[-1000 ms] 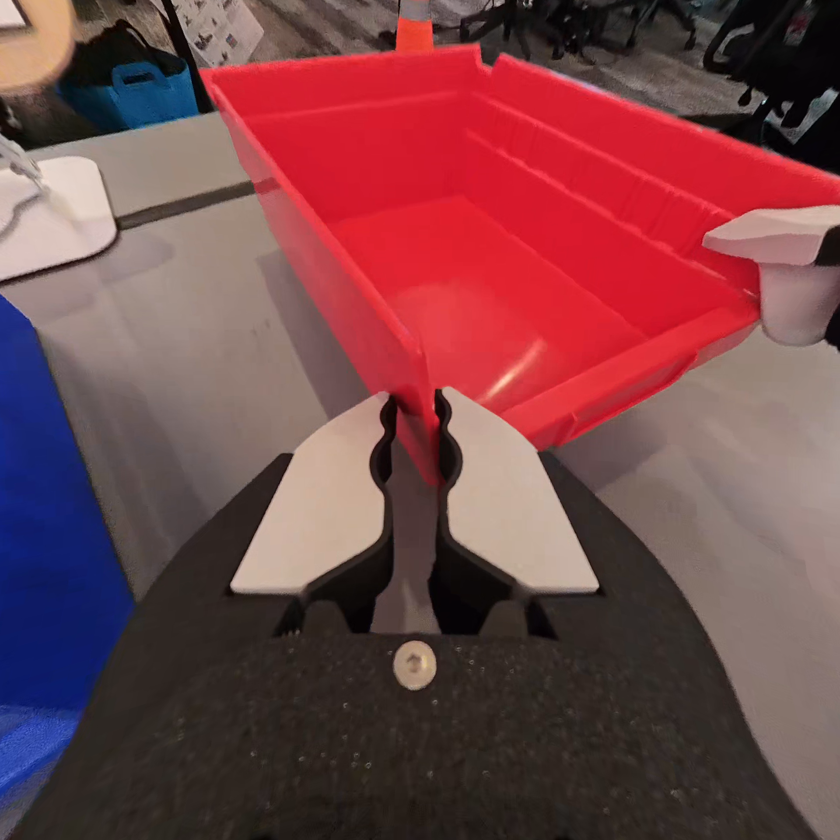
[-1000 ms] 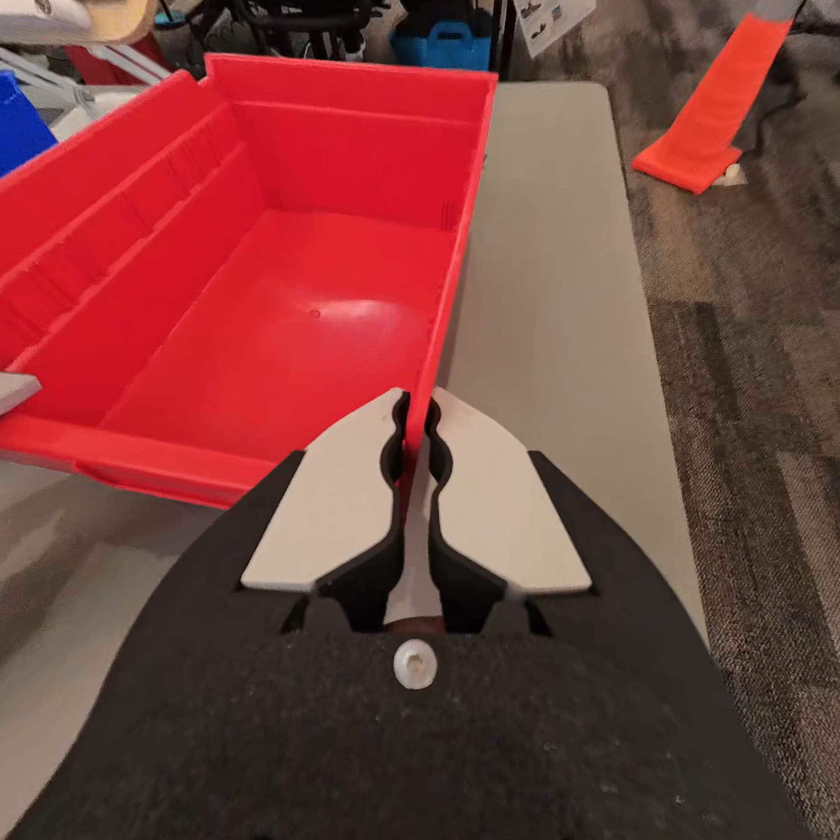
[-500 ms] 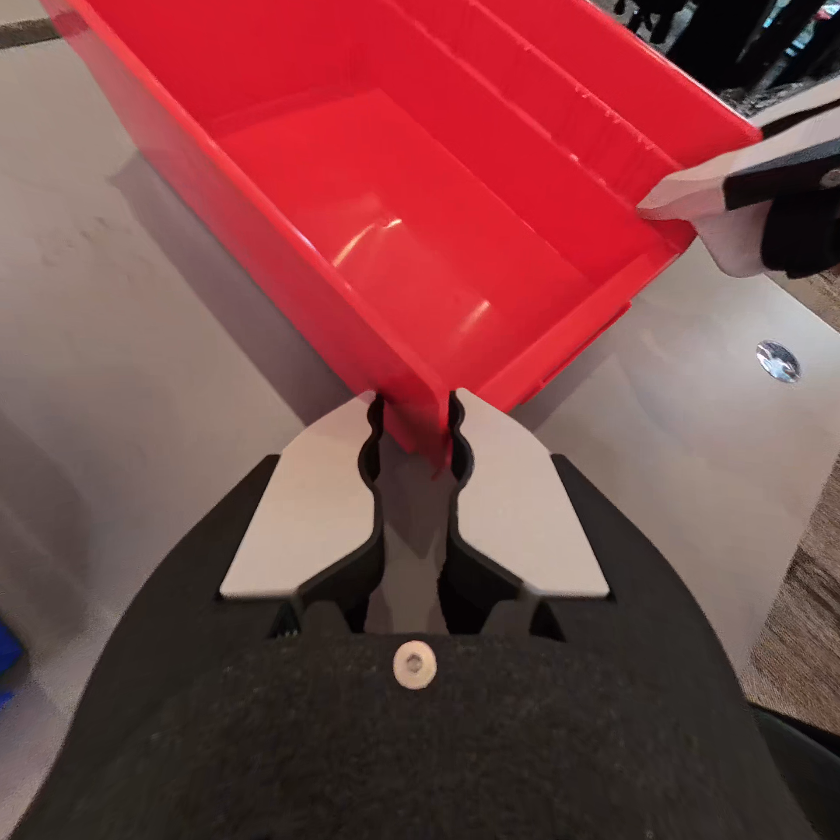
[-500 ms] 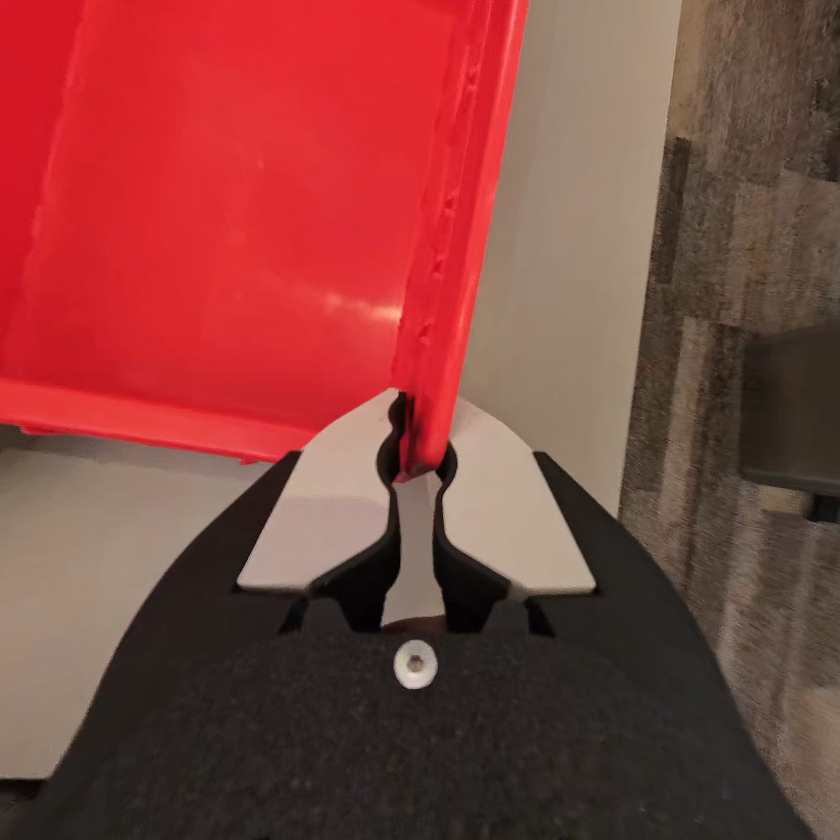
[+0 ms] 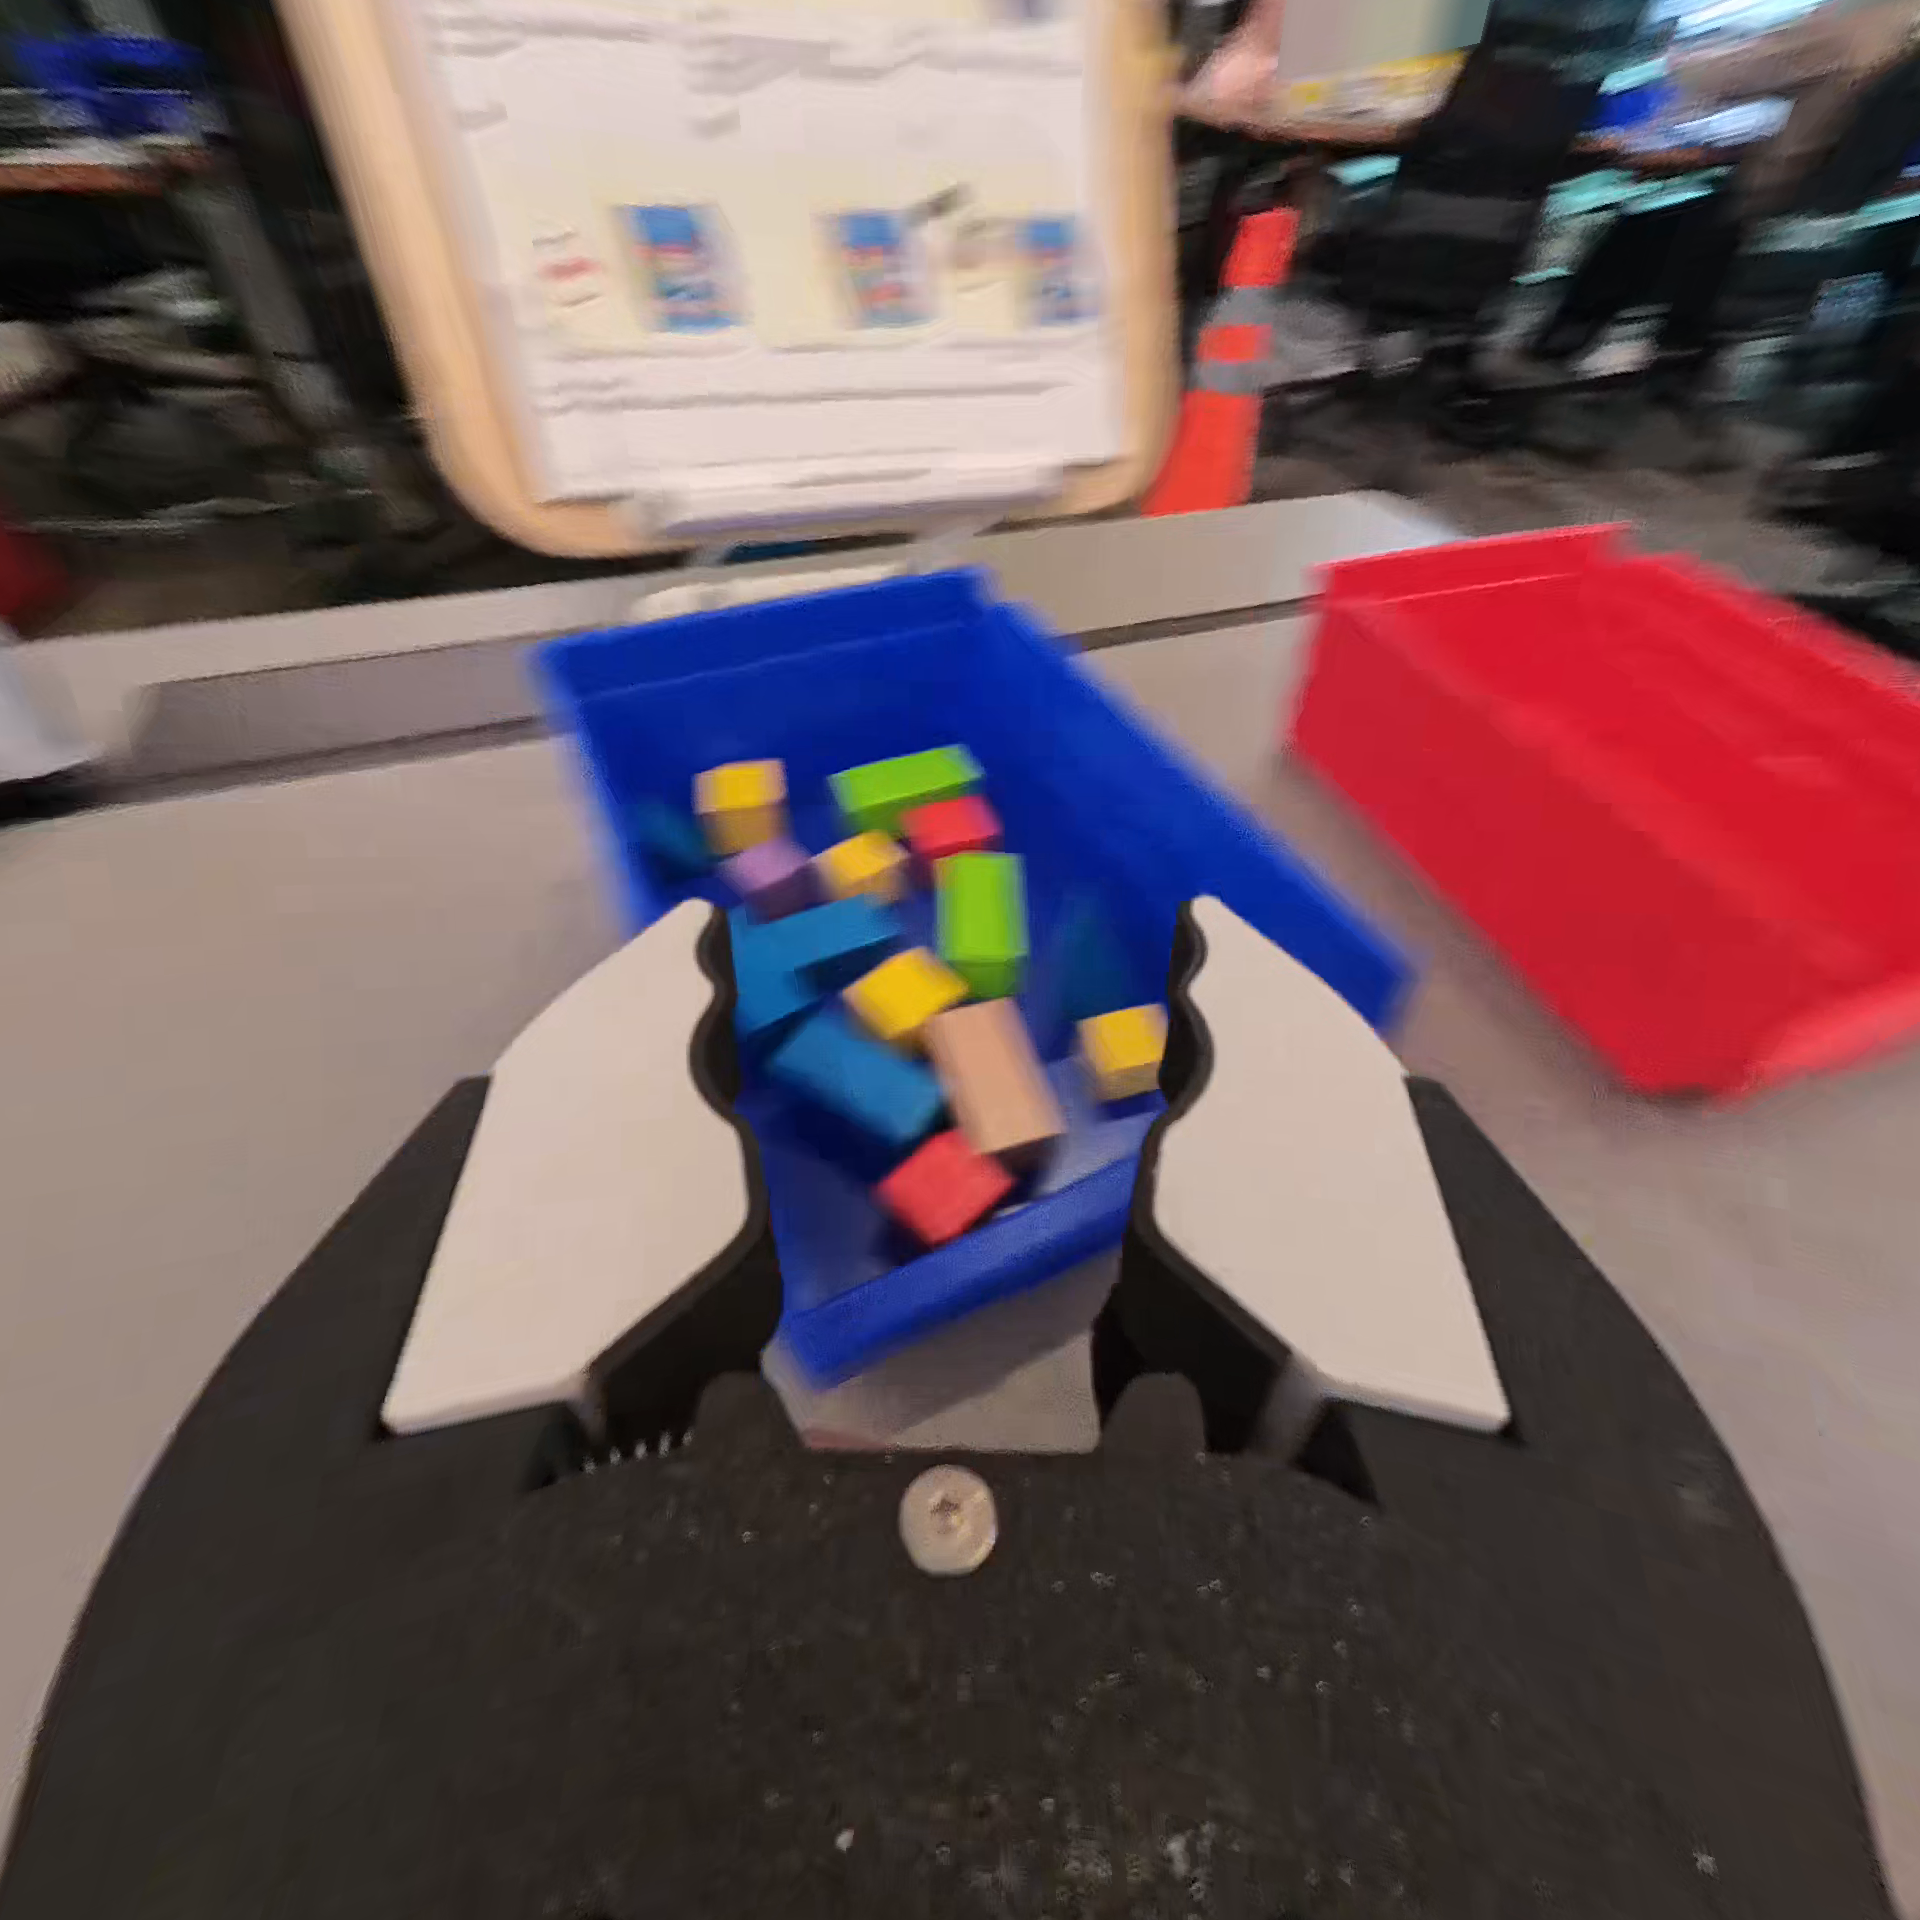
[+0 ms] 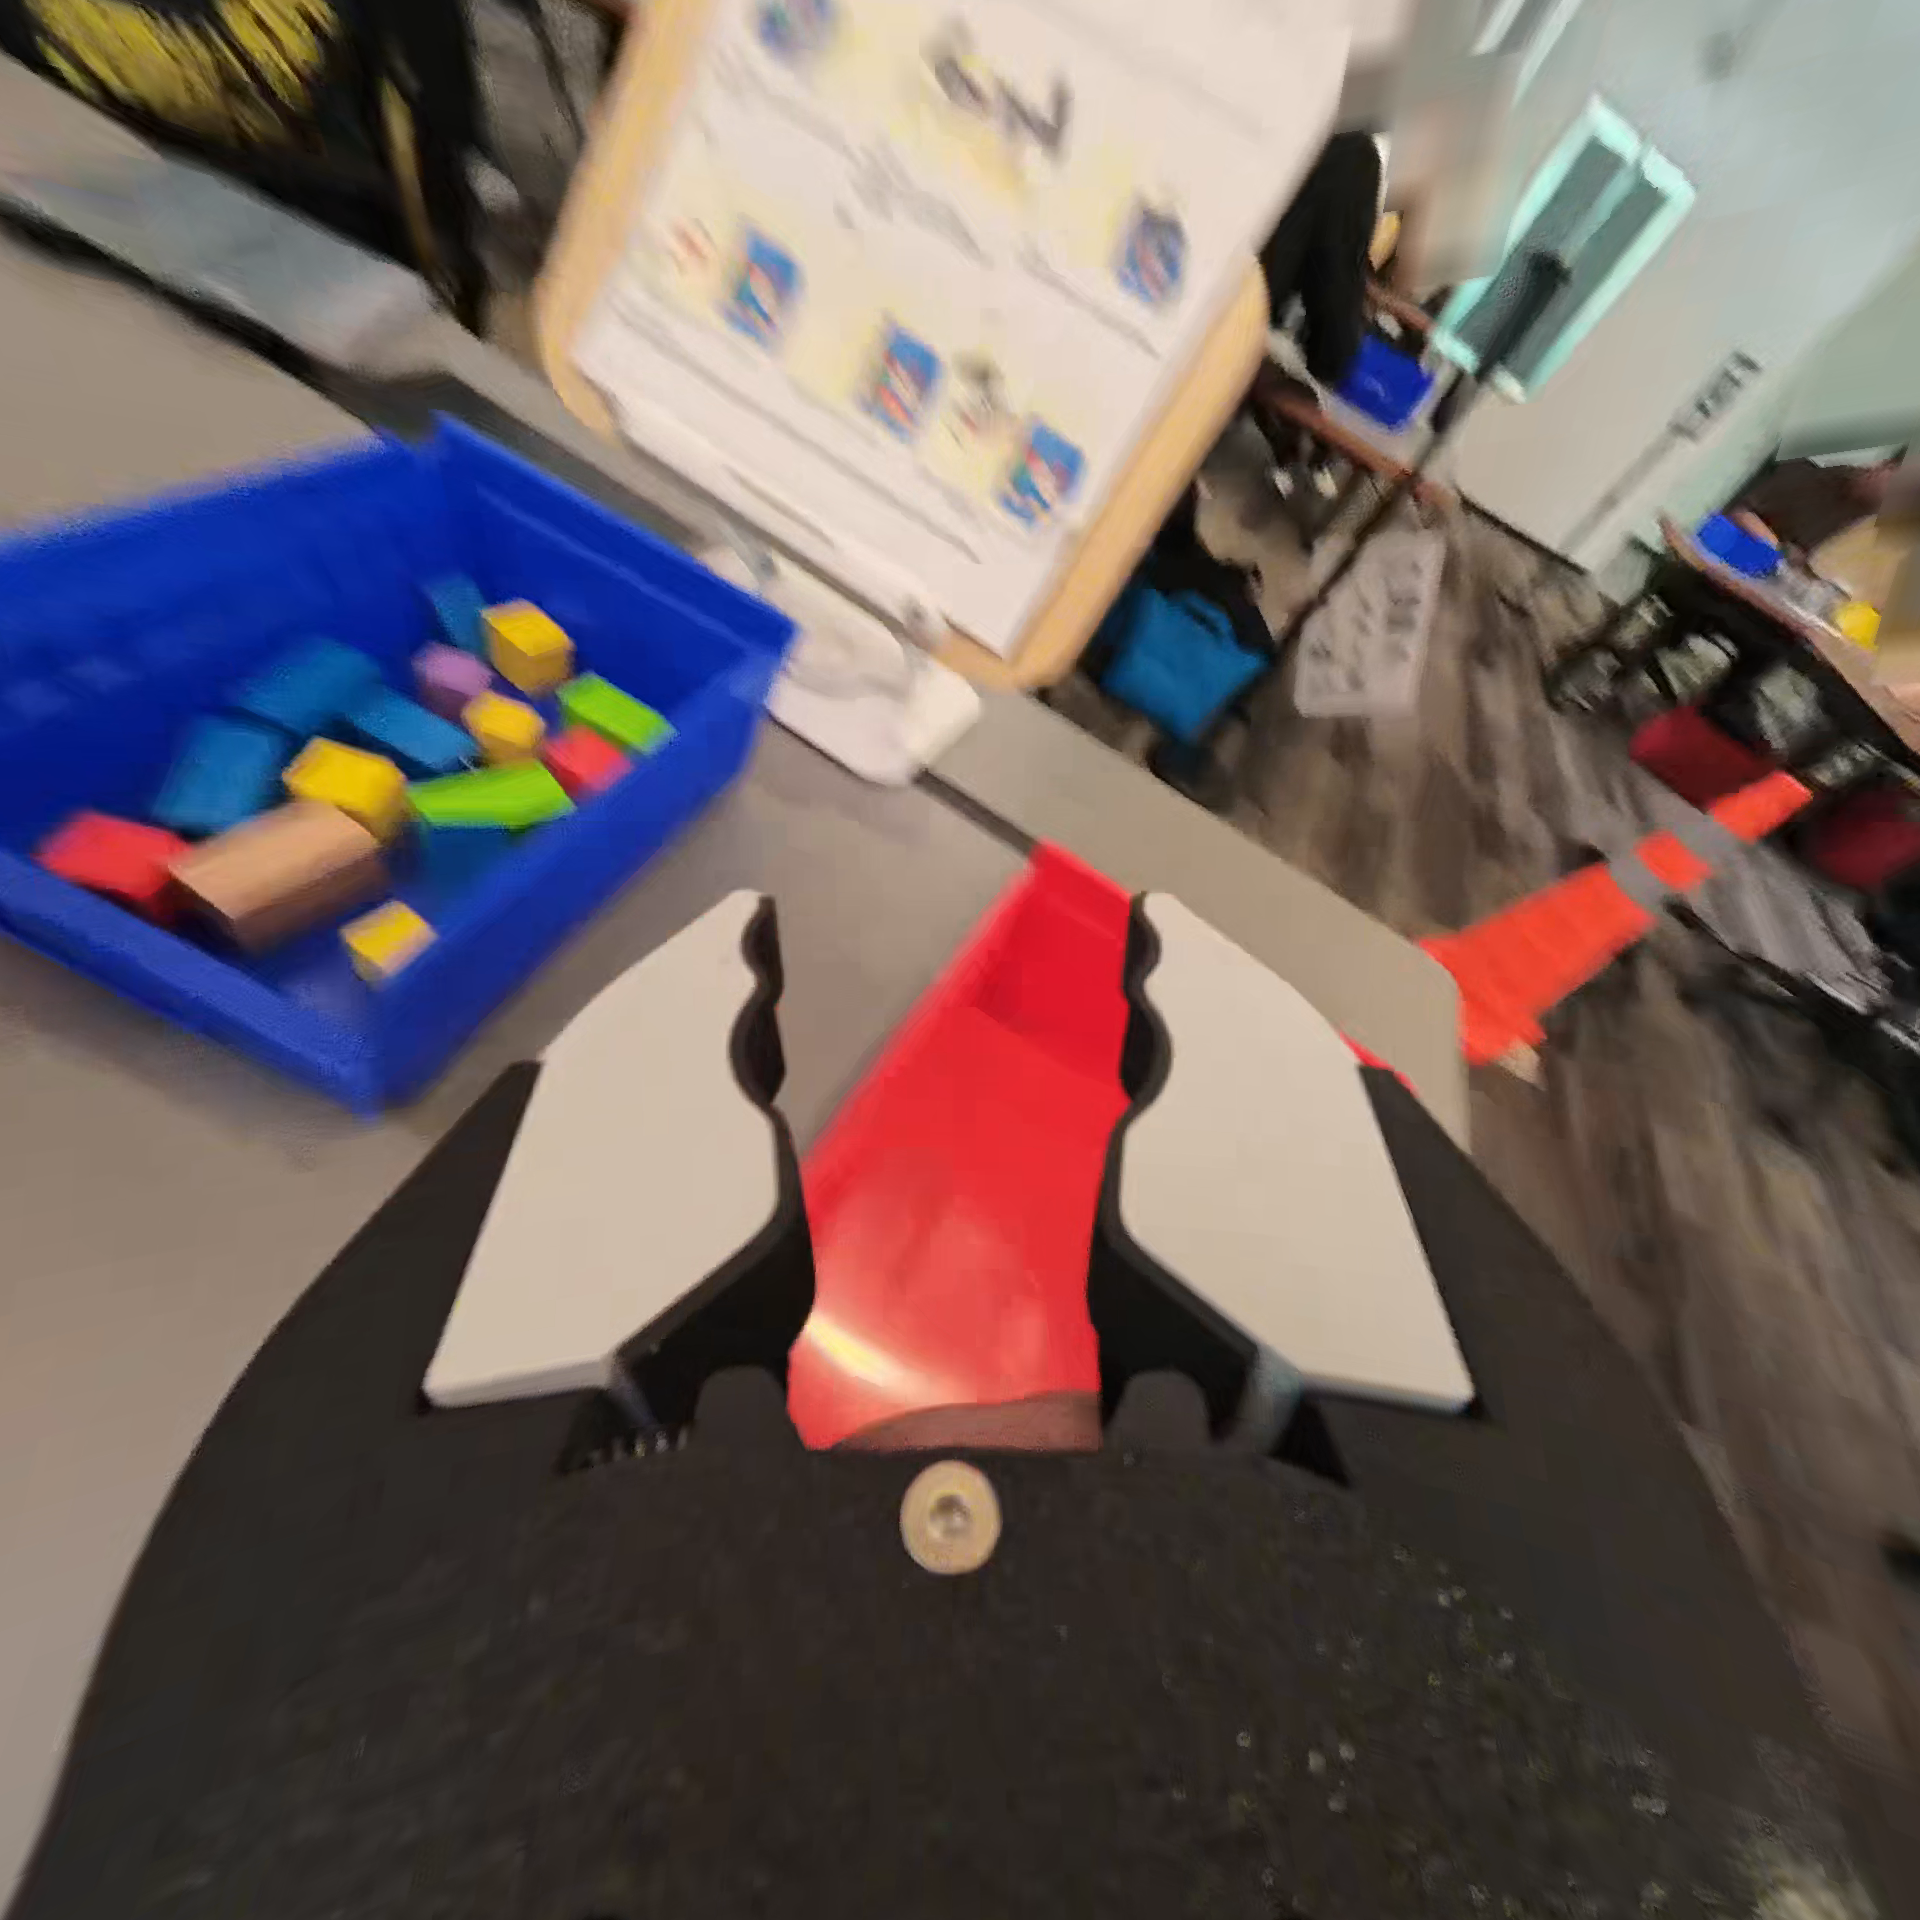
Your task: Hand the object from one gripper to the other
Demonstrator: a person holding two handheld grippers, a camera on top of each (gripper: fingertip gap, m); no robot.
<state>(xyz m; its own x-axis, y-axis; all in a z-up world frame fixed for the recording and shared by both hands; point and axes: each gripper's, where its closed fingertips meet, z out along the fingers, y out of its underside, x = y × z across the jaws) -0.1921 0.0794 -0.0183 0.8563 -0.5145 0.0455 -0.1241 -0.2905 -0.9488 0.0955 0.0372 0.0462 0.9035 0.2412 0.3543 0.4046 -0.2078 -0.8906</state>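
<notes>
Both shots were pretty motion-blurred, but here's what I could make out. The left claw (image 5: 945,935) was spread wide with nothing in it, hovering right over the near end of the blue bin (image 5: 1195,810) on the grey counter (image 5: 260,987). That bin was full of little coloured blocks (image 5: 904,987): yellow, green, red, blue, one purple and a plain wooden one, all jumbled together. The red bin (image 5: 1621,821) sat on the counter off to the right of the blue one, apart from it, and looked empty as far as I could see.

The right claw (image 6: 951,914) was also wide and holding nothing, pointed along the red bin, whose floor showed between its fingers (image 6: 644,1174).

Behind the counter stood a wood-framed board (image 5: 790,249) with papers on it, plus an orange traffic cone (image 5: 1226,374) on the floor further back.
</notes>
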